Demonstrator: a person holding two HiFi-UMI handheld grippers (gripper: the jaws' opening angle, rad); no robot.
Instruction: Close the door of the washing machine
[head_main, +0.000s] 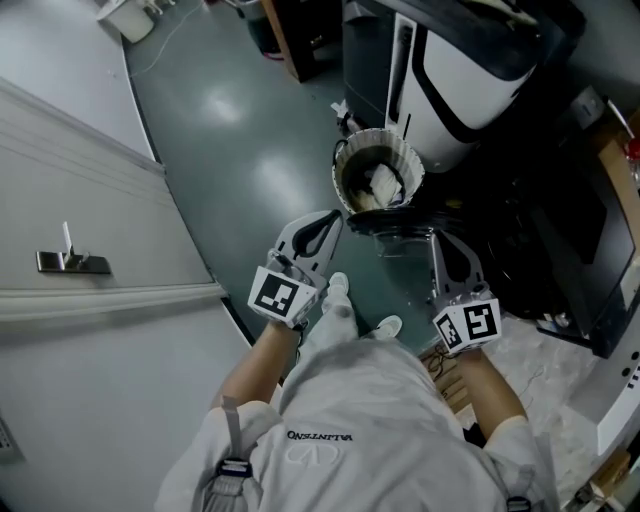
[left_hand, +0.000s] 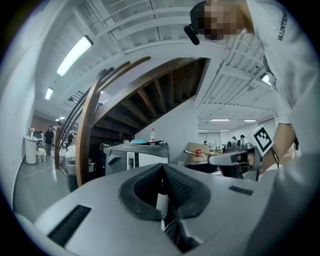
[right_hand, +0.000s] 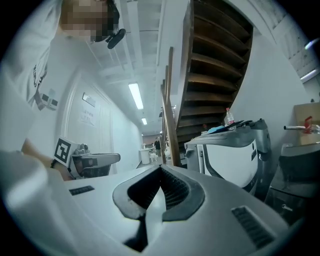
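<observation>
The washing machine (head_main: 470, 80) stands ahead of both tongs, well apart from them and nearer the right pair. A dark curved piece that seems to be its open door (head_main: 400, 226) lies just beyond the tips, with a basket (head_main: 352, 150) behind it. The left tongs (head_main: 328, 228) and the right tongs (head_main: 441, 246) are pressed together, holding and touching nothing.

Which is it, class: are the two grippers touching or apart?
Apart. The head view shows the left gripper and right gripper with floor and shoes between them.
</observation>
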